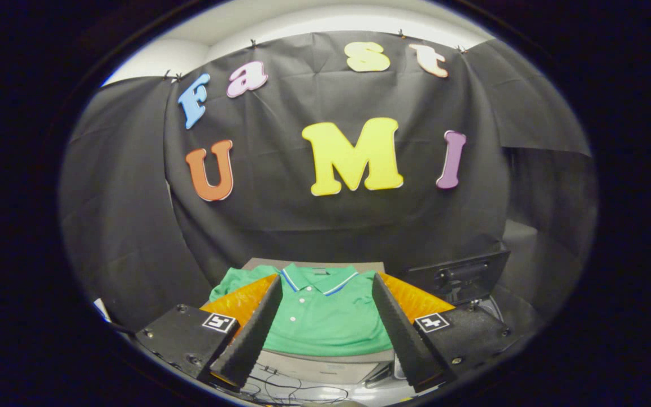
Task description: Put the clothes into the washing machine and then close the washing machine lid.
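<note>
Jaws wide apart, nothing gripped; the gripper (325,288) hovers above and short of the clothes, both fingers (257,328) angled inward toward their tips with open space between.

Gripper view: a green polo shirt (325,322) lies folded flat, collar away from the camera, seen in the gap between the fingers and partly hidden behind each. Collar has a white and blue stripe trim; white buttons run down the placket. One sleeve pokes out past the left finger. Shirt rests on a flat grey surface (325,366) whose front edge shows just below the hem; whether this is the washing machine's top, cannot tell. To the right, just beyond the right finger, a dark box-like unit (461,277) with a handle-shaped bar on its face, beside the shirt, contact unclear. Loose thin cables (280,390) lie below the surface's front edge, between the finger bases. Black cloth wall (325,226) stands behind everything.
</note>
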The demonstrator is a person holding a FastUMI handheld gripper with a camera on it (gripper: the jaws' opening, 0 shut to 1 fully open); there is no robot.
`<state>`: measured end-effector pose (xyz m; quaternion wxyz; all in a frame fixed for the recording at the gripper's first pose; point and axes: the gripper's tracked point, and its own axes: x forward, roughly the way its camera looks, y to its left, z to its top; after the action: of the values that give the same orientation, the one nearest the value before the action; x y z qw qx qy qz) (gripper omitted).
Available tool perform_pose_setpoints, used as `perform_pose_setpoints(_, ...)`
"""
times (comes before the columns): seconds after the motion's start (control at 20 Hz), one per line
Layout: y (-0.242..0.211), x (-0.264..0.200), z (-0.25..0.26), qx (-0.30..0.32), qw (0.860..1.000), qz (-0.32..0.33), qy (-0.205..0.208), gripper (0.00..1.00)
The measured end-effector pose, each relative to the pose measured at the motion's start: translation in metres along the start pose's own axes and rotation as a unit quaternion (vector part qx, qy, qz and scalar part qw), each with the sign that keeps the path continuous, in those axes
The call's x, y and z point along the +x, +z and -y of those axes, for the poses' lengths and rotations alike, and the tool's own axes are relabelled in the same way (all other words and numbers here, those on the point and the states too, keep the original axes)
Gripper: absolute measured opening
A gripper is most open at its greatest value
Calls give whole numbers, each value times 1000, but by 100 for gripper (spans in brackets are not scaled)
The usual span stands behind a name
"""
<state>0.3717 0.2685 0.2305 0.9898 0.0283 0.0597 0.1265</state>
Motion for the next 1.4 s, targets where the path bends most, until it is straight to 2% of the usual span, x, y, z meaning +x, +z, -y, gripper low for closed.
perform_pose_setpoints(0.35,-38,84,-24,-11,995,-98,0,100)
perform_pose_setpoints(0.7,-102,127,-35,11,976,-216,-19,99)
perform_pose_setpoints(1.15,-111,134,-35,-21,971,-231,-57,100)
perform_pose_setpoints(1.4,-114,136,-35,-23,967,-248,-56,99)
